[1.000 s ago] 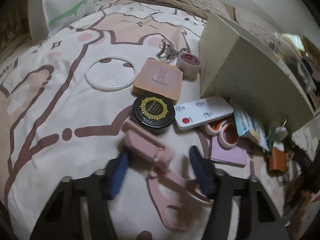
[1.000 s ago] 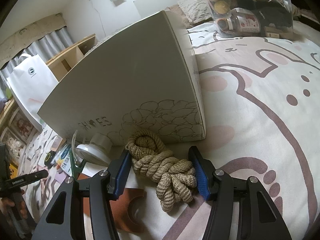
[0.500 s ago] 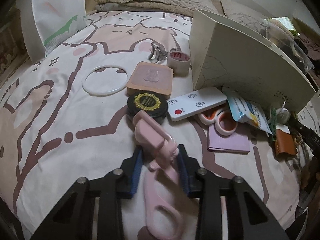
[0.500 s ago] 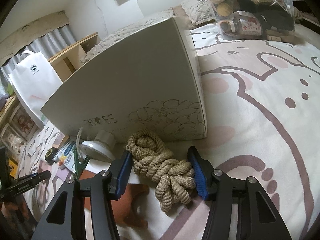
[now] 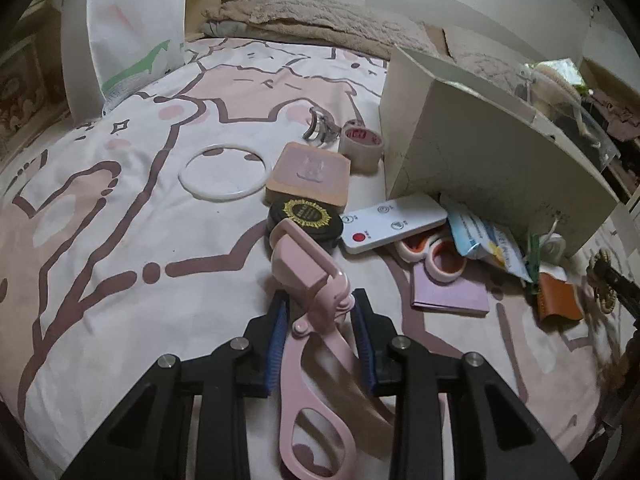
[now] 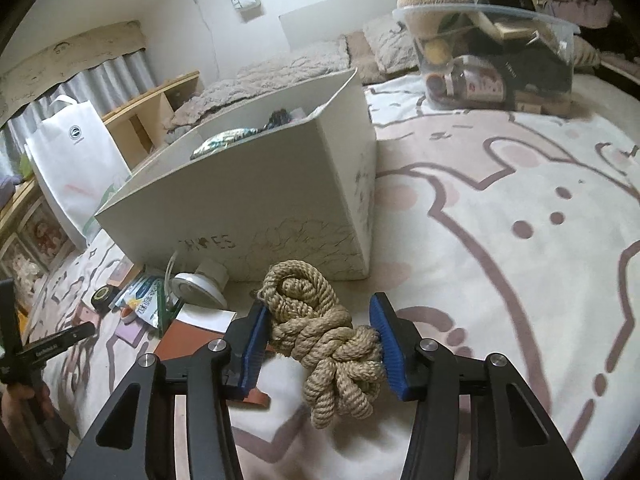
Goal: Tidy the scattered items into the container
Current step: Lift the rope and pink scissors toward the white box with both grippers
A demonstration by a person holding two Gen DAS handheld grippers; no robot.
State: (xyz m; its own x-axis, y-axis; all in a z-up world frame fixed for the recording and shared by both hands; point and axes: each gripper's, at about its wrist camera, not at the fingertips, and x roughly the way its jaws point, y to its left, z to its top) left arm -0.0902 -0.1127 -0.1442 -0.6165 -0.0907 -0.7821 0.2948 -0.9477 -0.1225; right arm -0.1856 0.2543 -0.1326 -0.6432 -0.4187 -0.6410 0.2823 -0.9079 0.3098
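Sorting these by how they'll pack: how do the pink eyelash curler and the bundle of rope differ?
The pink eyelash curler is rigid, smooth plastic; the rope bundle is soft, twisted tan cord knotted into a lump. The curler is slim and long, its looped handle reaching back between the fingers; the bundle is bulky and fills its gap. Shared: each is gripped, curler by the left gripper, rope by the right gripper.

Pink eyelash curler (image 5: pixel 316 320) clamped in left tool (image 5: pixel 320 312), head tilted up off the bed; tan knotted rope bundle (image 6: pixel 324 336) gripped by right tool (image 6: pixel 322 332), hanging; white open box (image 6: pixel 256 200) upright on bed, some items inside; remote (image 5: pixel 394 222), scissors (image 5: pixel 436 254) beside box
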